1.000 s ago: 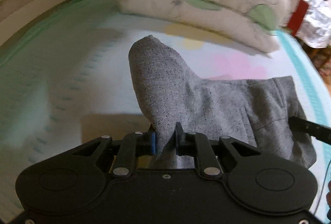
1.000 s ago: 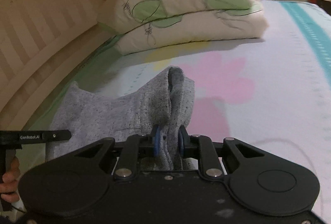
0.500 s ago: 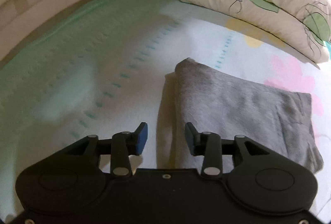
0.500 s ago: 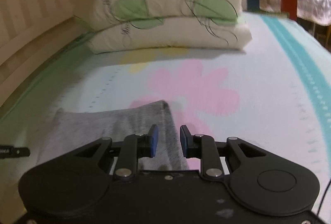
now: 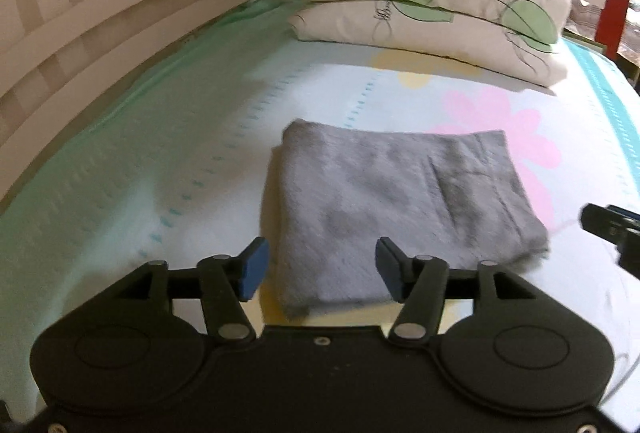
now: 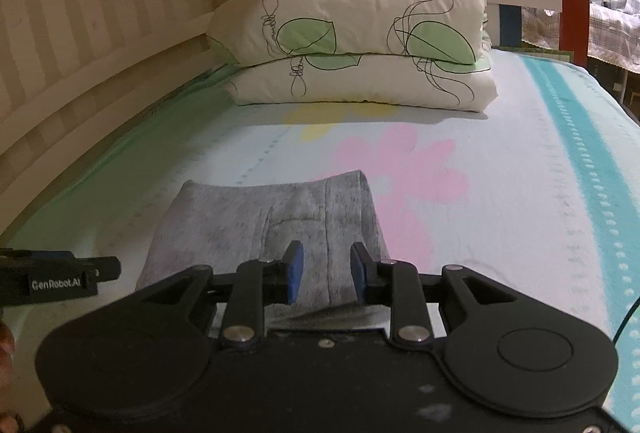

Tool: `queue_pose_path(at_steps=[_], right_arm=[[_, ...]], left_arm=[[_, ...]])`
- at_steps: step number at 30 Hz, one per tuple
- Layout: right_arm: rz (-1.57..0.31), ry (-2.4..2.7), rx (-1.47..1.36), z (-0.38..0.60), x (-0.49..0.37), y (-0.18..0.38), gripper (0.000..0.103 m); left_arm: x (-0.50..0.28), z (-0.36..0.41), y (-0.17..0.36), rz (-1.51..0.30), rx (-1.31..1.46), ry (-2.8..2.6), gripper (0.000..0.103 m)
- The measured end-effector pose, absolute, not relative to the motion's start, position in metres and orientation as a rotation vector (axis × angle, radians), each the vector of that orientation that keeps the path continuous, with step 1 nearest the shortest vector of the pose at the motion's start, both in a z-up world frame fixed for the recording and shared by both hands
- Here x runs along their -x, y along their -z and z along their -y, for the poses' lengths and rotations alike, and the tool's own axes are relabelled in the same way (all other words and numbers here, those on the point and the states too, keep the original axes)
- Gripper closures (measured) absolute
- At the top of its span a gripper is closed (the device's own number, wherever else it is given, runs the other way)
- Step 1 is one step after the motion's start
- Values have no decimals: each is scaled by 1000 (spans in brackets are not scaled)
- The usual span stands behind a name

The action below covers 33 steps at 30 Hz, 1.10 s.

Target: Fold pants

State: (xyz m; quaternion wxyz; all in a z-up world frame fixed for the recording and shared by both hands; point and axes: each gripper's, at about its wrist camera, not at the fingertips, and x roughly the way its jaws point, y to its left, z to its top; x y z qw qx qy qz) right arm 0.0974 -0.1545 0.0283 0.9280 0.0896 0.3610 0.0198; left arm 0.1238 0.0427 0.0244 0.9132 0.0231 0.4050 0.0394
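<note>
Pastel flower-print bedsheet (image 6: 460, 137) covered the mattress and served as the flat work surface; two stacked cream pillows with green leaf print (image 6: 360, 45) sat at 12 o'clock, against the white slatted wooden bed rail (image 5: 120, 21) that ran along 9 to 11. Grey knit pants (image 5: 392, 201) lay flat in a compact rectangular bundle at centre, well short of the pillows, edges roughly aligned, so the fold appeared finished. Left gripper (image 5: 318, 269) hovered at the bundle's 6 o'clock edge, tongs spread wide, gripping nothing. Right gripper (image 6: 326, 273) sat low over the near right part, tongs parted with cloth visible between them; contact could not be told. Likely both had simply let go.
</note>
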Motion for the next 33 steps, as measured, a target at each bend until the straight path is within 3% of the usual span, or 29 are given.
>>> queue_pose_path(at_steps=[33], right_arm=[[-757,-87,-192,139,-70,-39,73]], left_arm=[[-92,-39,-20,-914,49,-67,38]])
